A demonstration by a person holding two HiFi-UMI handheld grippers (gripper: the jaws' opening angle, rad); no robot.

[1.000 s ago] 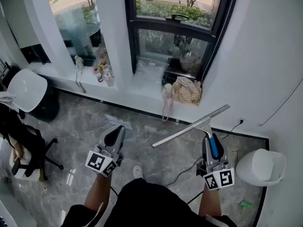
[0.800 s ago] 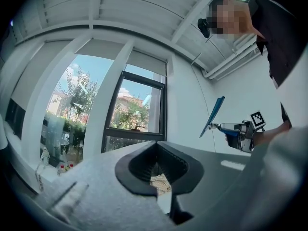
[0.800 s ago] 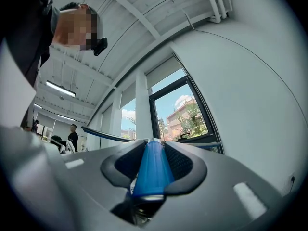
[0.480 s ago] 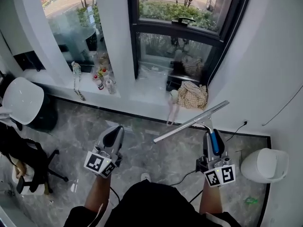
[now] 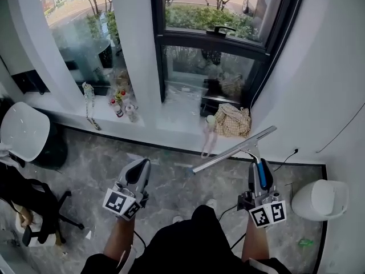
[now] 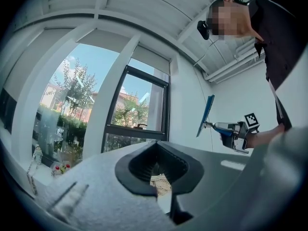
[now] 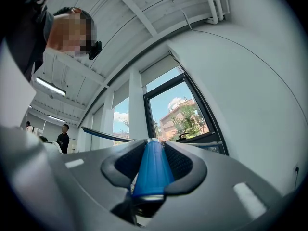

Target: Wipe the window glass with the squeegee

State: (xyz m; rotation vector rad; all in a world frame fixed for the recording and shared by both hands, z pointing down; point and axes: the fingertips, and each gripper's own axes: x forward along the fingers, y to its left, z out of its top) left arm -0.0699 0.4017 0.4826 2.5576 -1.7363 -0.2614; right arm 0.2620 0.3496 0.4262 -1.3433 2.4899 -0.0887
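Right hand-held gripper [image 5: 258, 174] is clamping the squeegee [image 5: 251, 147] by its blue handle [image 7: 150, 170]. The jaws are pressing on both sides of the handle, which is running straight out along the jaw line. The blade [image 5: 225, 156] is sitting crosswise just beyond the jaw tips. Its long axis is slanting, with the longer end reaching out to the left of the hand-held gripper and dipping low, and the short end rising to its right. The window glass [image 5: 211, 10] is lying ahead of and above this hand-held gripper, slightly to its left, and the blade is hanging well apart from it over the floor [image 5: 171, 176], so nothing is touching the pane. Left hand-held gripper [image 5: 140, 167] is carrying nothing, its jaw tips resting together. It is pointing forward and is off to the glass's left. Since the right side is holding the tool and facing the dark frame more squarely, I'm judging the wipe is going to that one. Key relation: the blade needs lifting up and forward from the jaws, then levelling so its full edge meets the glass flat. As it's slanting now, the raised right end would be touching first. A checked cloth [image 5: 231, 120] is lying on the sill [image 5: 177, 108] below the pane, ahead of the right hand-held gripper, and I'd be keeping the low end of the blade clear of it.
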